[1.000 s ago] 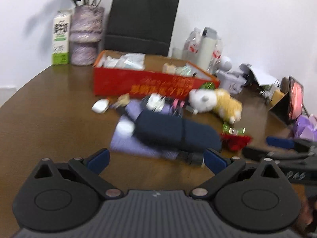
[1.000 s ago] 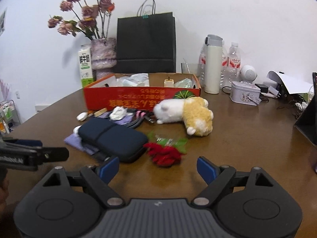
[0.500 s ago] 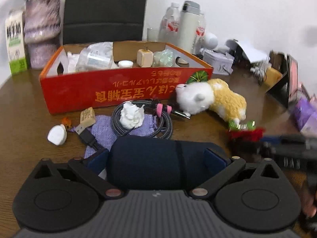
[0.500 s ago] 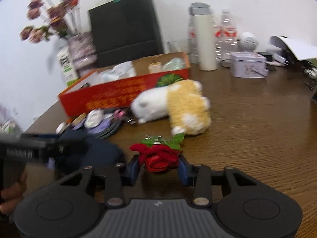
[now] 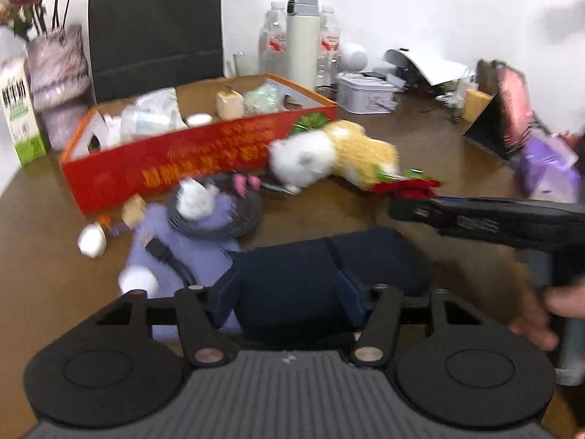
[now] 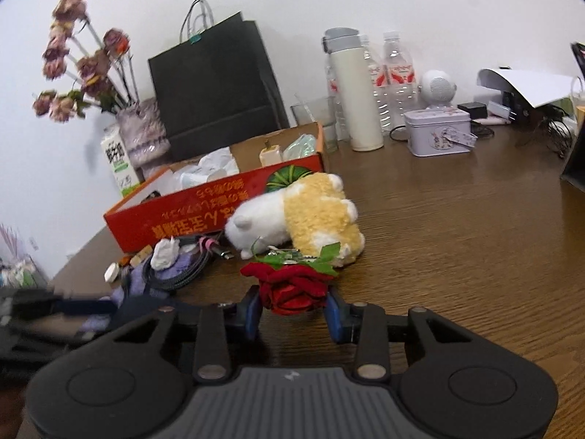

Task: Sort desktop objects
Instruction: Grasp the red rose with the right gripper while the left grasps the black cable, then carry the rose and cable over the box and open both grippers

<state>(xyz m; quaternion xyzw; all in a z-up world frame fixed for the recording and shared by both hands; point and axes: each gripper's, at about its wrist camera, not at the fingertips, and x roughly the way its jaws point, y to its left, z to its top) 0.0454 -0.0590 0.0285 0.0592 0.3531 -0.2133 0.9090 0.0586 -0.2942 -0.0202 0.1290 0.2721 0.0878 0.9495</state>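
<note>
my right claw (image 6: 293, 315) pinches the rose (image 6: 290, 287): both blue pads press its red bloom from the sides, the jaws having just been closing on it, and the leaves stick out beyond the tips. the rose sits low over the table (image 6: 457, 241), just in front of the plush (image 6: 299, 216); i cannot tell whether it has left the wood.

my left claw (image 5: 289, 296) has its jaws round the dark pouch (image 5: 321, 274), having just been closing; the blue pads lie against its flanks and appear to press in, though blur hides how firmly. the pouch rests partly on the purple cloth (image 5: 175, 241), beside the coiled cable (image 5: 219, 216).

judgement: the step in hand is securing both grips before carrying to the red box (image 6: 204, 205), which stands just behind the plush and already holds small items.

recommendations:
- the bloom is soft; hold it no tighter than needed, and lift straight up so the leaves clear the plush.
- the pouch is wide and padded; confirm it rises level, not dragging cloth or cable with it.
- the claws are near each other; move one at a time toward the box.
</note>
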